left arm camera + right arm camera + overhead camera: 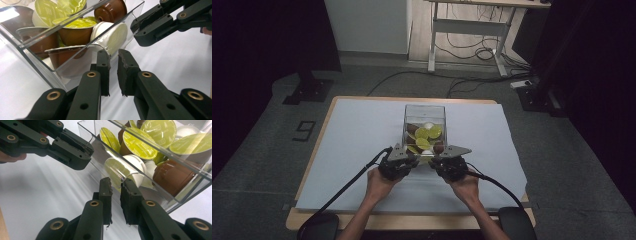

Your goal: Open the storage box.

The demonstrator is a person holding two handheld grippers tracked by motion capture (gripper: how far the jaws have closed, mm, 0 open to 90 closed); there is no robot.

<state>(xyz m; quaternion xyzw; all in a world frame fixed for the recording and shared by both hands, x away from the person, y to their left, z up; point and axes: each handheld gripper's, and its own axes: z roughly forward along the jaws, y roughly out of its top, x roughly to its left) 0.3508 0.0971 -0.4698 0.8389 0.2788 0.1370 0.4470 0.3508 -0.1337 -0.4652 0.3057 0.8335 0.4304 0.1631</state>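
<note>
With both my left tool (113,56) and right tool (117,183) nearly closed and empty against the near wall of the clear box (425,111) mid-bench, I judge a careless shove could tip its coffee capsules (428,134) out.

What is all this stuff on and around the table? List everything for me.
Clear plastic box: one, transparent, middle of the table, holding capsules.
Coffee capsules: several, brown bodies with yellow-green lids, a few white, piled in the box.
White cloth: one, covering the tabletop.
Wooden table: one, light wood.
Metal desk frame: one, pale, on the floor behind, with cables.
Left gripper: black, jaws shut, at the box's near wall.
Right gripper: black, jaws shut, beside it.
Hands: two, holding the grippers.
</note>
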